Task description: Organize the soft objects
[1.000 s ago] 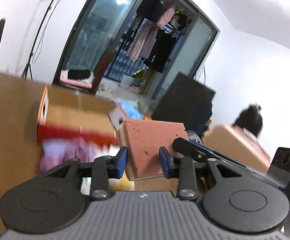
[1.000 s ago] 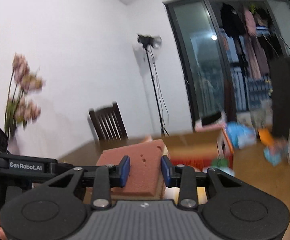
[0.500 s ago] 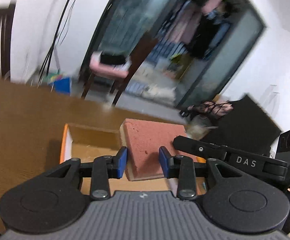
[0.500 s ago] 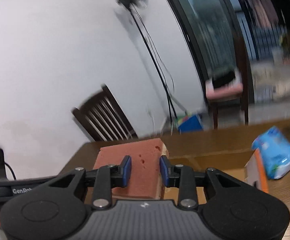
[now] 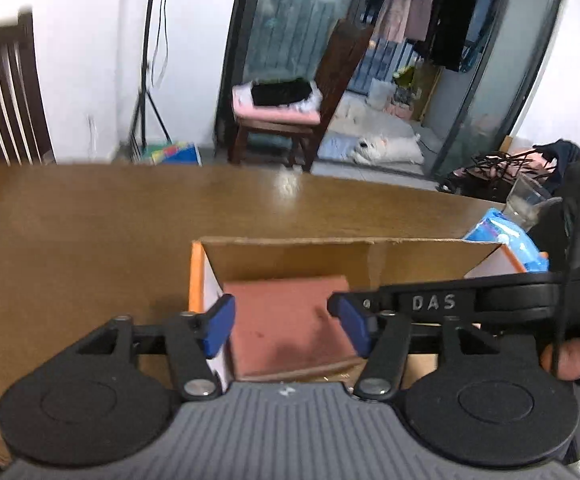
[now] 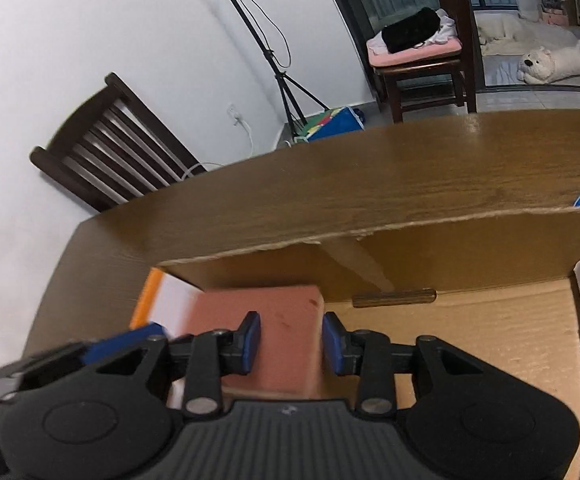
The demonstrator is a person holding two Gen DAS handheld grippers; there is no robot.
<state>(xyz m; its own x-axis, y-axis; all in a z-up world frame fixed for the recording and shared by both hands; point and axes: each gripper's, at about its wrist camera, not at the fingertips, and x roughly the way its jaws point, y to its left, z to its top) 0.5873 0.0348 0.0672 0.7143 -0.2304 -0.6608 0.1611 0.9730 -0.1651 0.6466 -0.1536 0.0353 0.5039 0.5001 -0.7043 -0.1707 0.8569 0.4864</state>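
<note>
A reddish-brown sponge block (image 5: 290, 328) lies inside an open cardboard box (image 5: 329, 252) on a brown wooden table (image 5: 90, 224), at the box's left end, close against its white inner wall with the orange edge. The block is thick and rectangular, with a dull terracotta top marked by a few small dark pits and a paler tan layer showing along its lower side. In the right wrist view the same sponge block (image 6: 278, 332) fills the near left corner of the box, while the rest of the corrugated floor beside it is bare.

The left gripper (image 5: 286, 328) stands over the block with its blue pads spread wide; its jaws have just been opening, and the pads sit clear of the sponge on both sides, no longer pressing it. The right gripper (image 6: 290, 344) frames the block between its blue pads, which stand narrower; its jaws have also just been opening a little, and slight gaps show between pads and sponge, so it looks released rather than clamped.

A blue plastic packet (image 5: 505, 236) lies on the table just beyond the box's right end. A dark wooden chair (image 6: 106, 148) stands at the far table edge.
</note>
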